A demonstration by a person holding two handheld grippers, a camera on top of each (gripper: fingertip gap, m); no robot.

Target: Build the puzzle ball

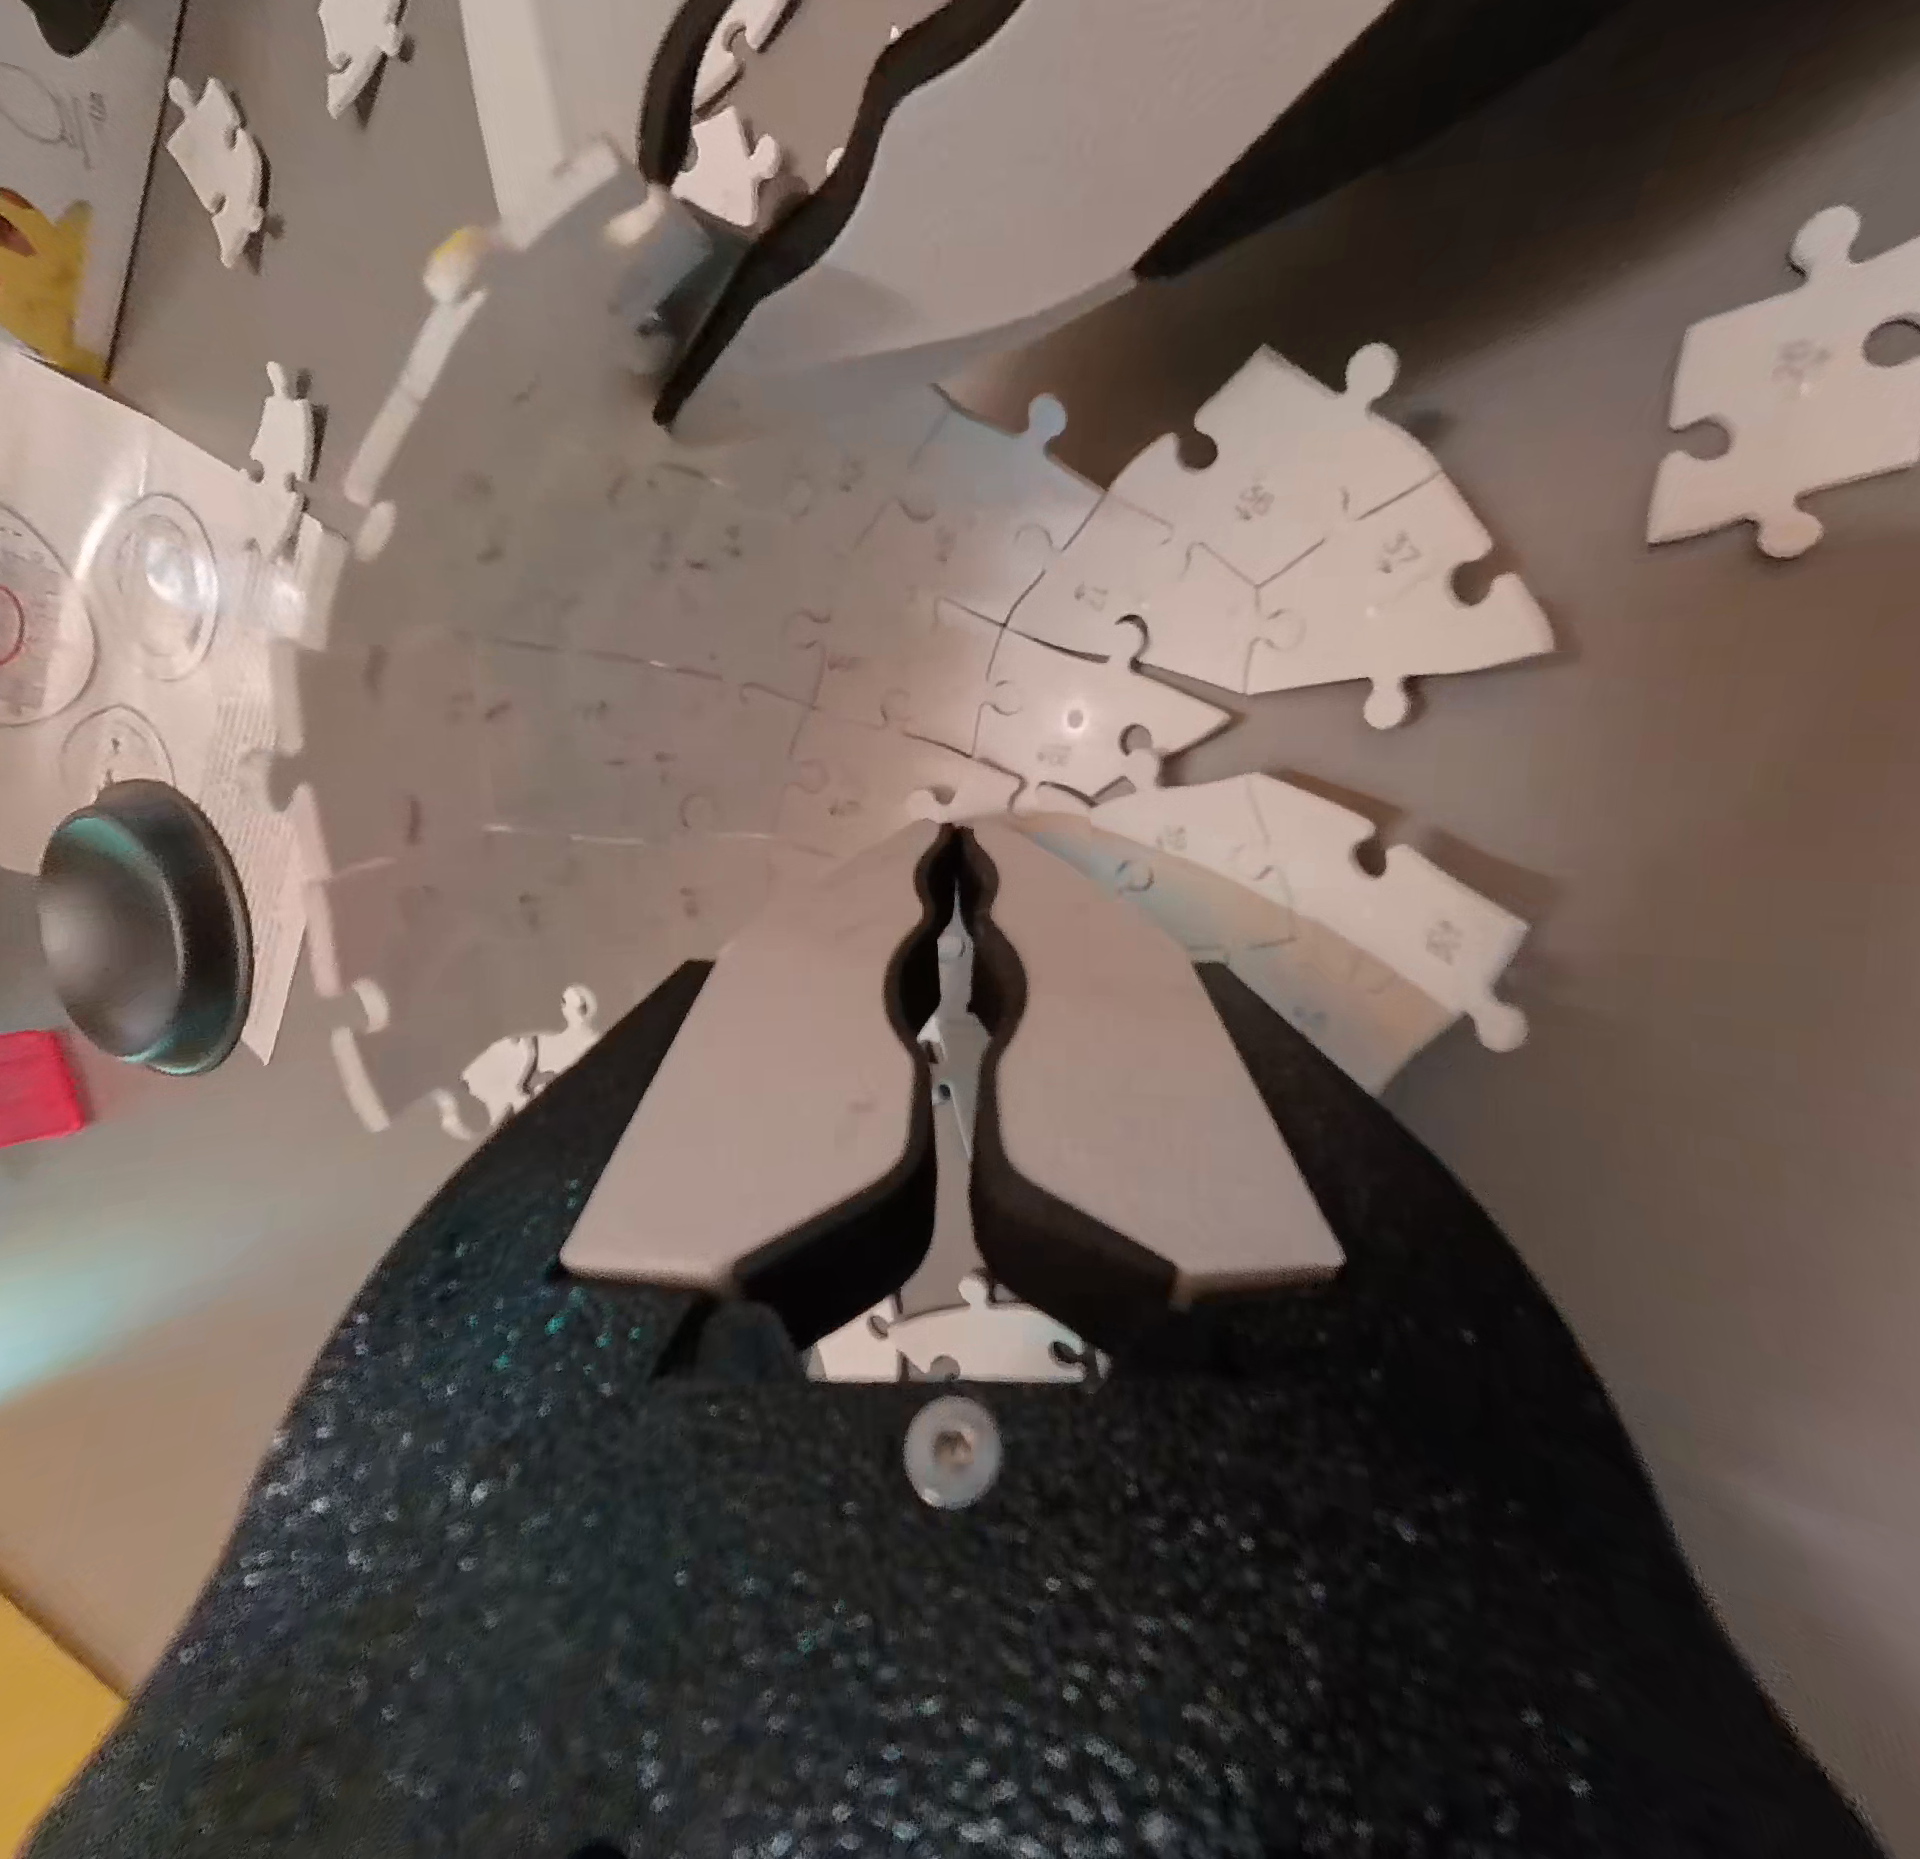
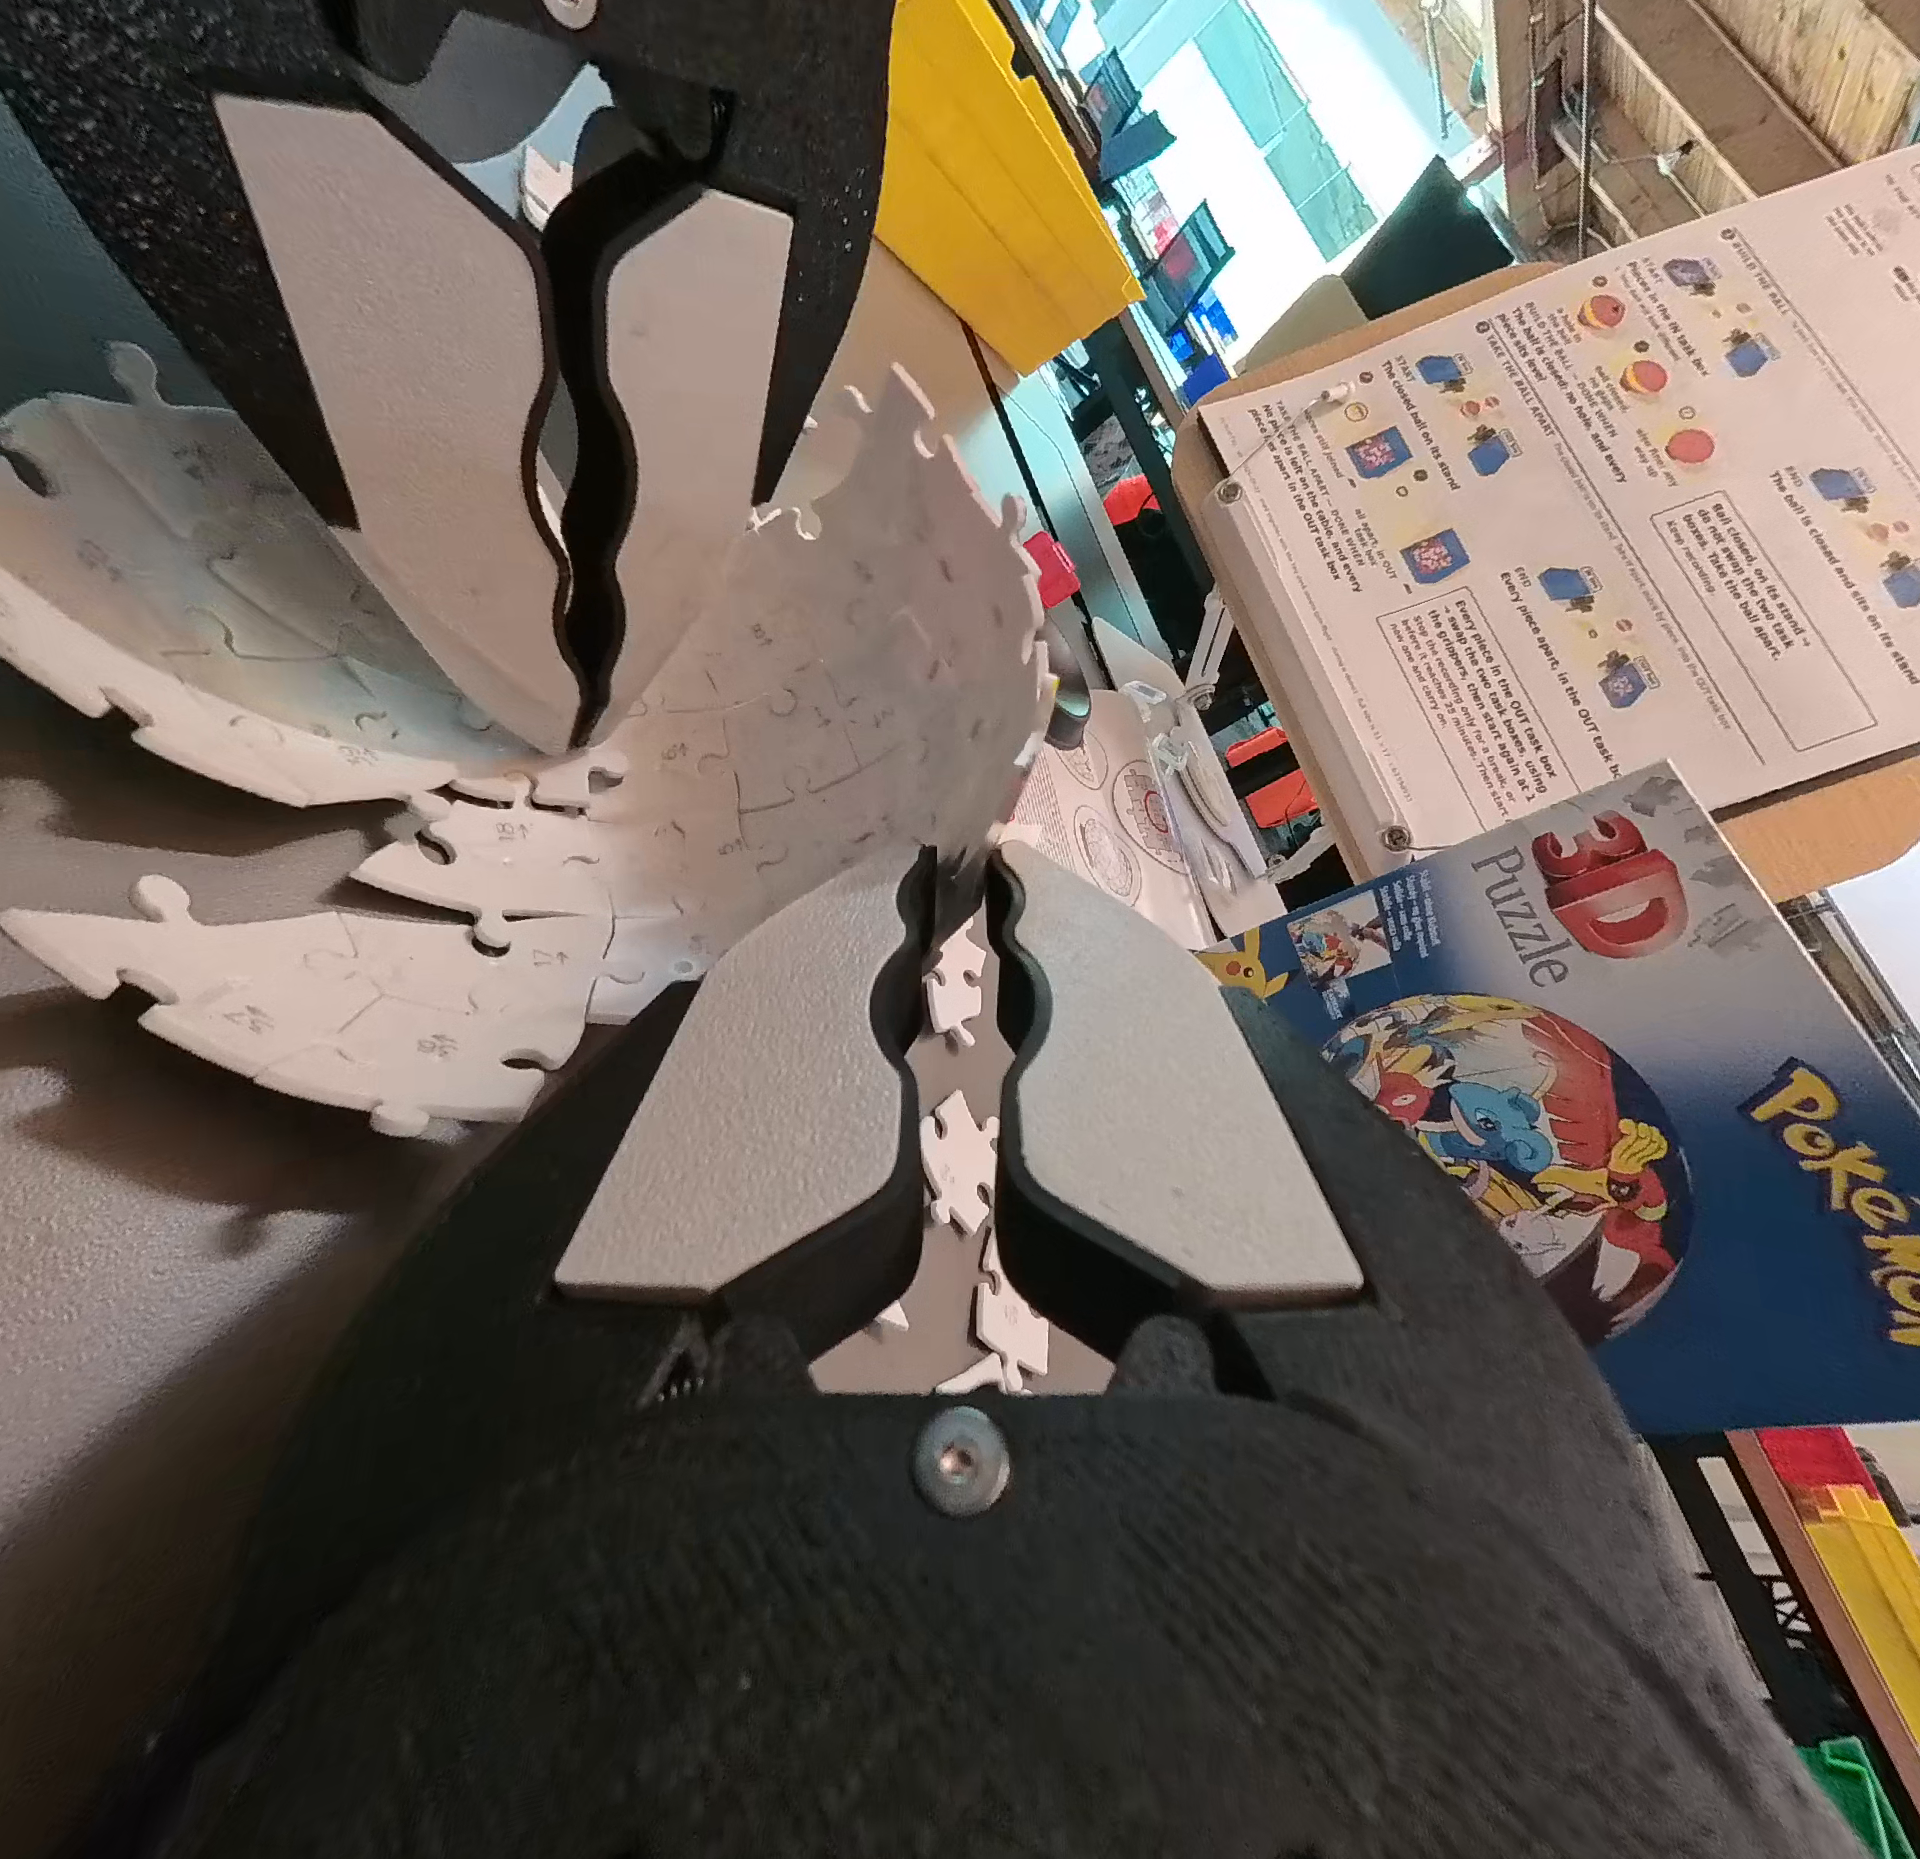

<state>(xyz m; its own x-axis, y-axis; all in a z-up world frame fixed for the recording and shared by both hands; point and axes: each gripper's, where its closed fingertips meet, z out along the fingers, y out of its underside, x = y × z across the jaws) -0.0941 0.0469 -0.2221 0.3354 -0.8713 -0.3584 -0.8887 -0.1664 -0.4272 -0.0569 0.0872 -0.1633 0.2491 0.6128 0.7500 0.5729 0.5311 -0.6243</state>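
Grey table [image 1: 1714, 1082] carries the half-built puzzle shell [image 2: 831, 666]; my left gripper [image 1: 951, 833] pinches its edge while my right gripper [image 2: 956, 864], nearly closed, steadies the raised wall.

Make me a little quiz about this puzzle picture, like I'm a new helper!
1. True or false: the puzzle ball is a finished, closed sphere.
2. The loose pieces on the table show which colour? A white, B green, C black.
3. Which grips the ball: the left gripper, the right gripper, or both?
Key: 1 false, it is an open shell; 2 A; 3 both.
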